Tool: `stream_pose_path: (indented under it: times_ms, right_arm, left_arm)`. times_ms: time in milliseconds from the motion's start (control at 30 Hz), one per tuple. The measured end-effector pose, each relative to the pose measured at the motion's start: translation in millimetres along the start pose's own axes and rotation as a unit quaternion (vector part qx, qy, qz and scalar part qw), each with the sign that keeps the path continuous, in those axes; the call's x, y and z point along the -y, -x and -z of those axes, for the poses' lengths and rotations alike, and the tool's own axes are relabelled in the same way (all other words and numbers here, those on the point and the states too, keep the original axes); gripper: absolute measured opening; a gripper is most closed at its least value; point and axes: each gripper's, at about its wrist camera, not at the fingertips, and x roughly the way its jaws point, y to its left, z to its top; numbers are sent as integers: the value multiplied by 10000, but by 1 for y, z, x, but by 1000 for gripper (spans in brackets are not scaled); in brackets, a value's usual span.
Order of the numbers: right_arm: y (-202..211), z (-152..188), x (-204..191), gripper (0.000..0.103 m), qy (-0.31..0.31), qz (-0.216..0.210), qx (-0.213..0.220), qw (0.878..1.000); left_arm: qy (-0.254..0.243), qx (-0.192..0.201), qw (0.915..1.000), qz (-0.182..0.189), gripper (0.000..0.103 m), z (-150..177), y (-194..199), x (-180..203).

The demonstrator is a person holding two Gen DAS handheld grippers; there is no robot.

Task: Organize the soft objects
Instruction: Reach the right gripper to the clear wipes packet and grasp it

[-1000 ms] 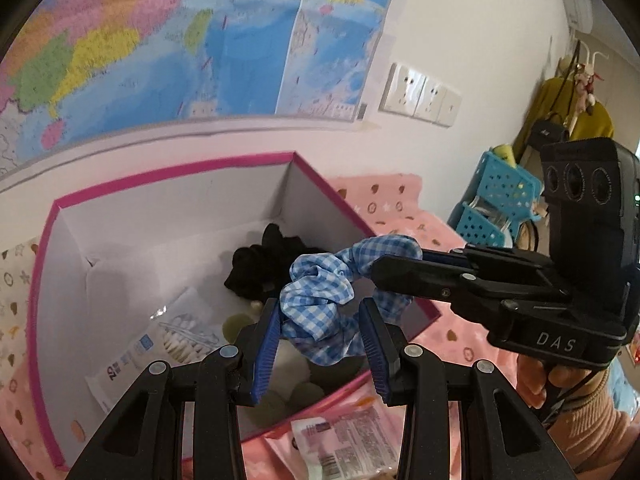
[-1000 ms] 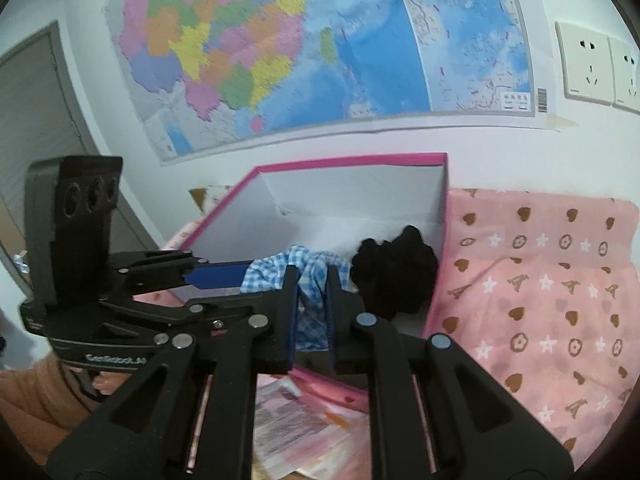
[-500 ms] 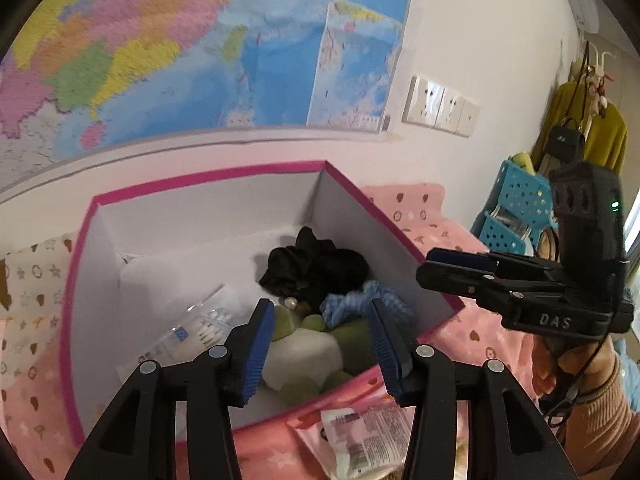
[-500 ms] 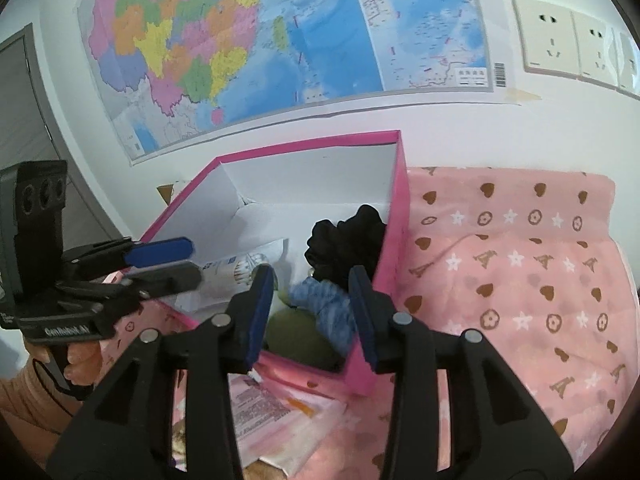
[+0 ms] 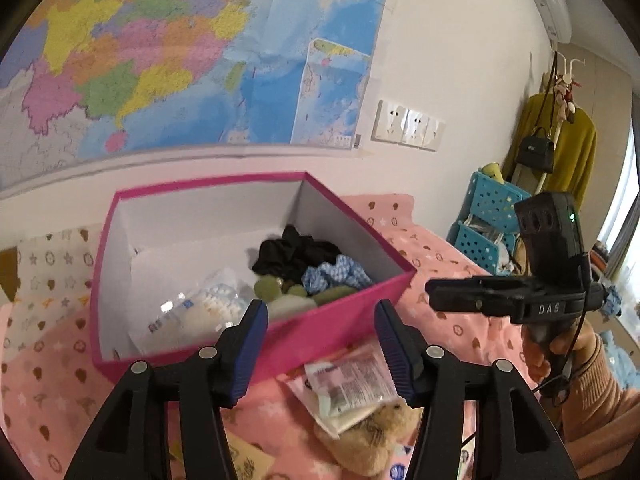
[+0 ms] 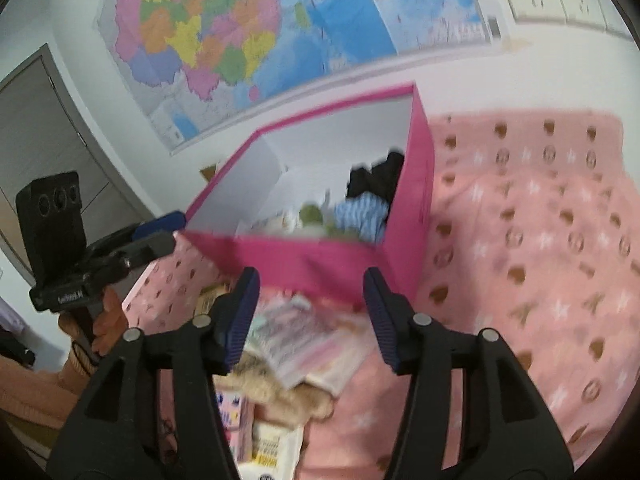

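Note:
A pink box (image 5: 344,316) with white inside stands on the pink bed cover. In it lie a blue checked scrunchie (image 5: 336,276), a black scrunchie (image 5: 294,254), a green and white plush (image 5: 280,294) and a clear packet (image 5: 200,308). My left gripper (image 5: 320,350) is open and empty in front of the box. My right gripper (image 6: 310,316) is open and empty, also in front of the box (image 6: 312,260); it also shows in the left wrist view (image 5: 432,292). Below the grippers lie a printed packet (image 5: 348,384) and a tan plush toy (image 5: 372,436).
The pink patterned bed cover (image 6: 540,240) spreads to the right of the box. A map covers the wall (image 5: 200,60) behind the box. Blue baskets (image 5: 484,216) and a coat rack stand at the far right. More packets (image 6: 272,440) lie near the bed's front edge.
Both grippers let go of the blue checked scrunchie, which now lies in the box. Both grippers opened and drew back from the box, toward the items in front of it.

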Motion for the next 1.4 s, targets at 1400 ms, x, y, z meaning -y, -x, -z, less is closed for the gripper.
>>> stream_pose_path:
  times_ms: [1400]
  right_arm:
    - [-56,44,33,56,-1023,-607,-744,9901]
  left_arm:
    - [323,-1394,9868,764,54,50,-71,1]
